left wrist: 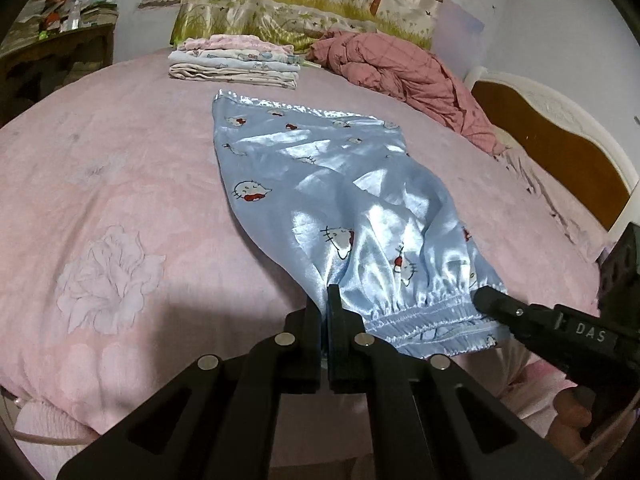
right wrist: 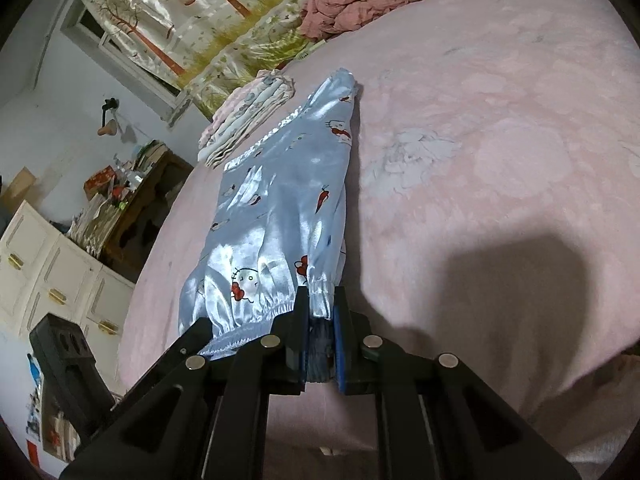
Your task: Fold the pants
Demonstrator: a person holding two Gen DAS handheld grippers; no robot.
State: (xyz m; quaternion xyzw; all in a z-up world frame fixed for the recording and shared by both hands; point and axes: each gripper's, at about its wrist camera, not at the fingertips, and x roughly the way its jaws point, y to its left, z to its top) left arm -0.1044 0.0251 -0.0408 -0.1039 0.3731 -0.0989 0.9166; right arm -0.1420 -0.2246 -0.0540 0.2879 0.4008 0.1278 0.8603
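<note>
Shiny light-blue satin pants (left wrist: 320, 184) with a cartoon cat print lie lengthwise on the pink bed sheet (left wrist: 120, 184), waistband nearest me. My left gripper (left wrist: 325, 300) is shut on the left corner of the elastic waistband. My right gripper (right wrist: 322, 304) is shut on the other waistband corner, with bunched fabric between its pads. The right gripper also shows in the left wrist view (left wrist: 492, 298) at the waistband's right end. The pants (right wrist: 288, 200) stretch away from both grippers toward the far hems.
A stack of folded clothes (left wrist: 236, 62) sits at the far side of the bed, just beyond the pant hems. A crumpled pink quilt (left wrist: 404, 76) lies at the far right by the headboard (left wrist: 560, 148). White drawers (right wrist: 48, 272) and a cluttered desk (right wrist: 132, 196) stand beside the bed.
</note>
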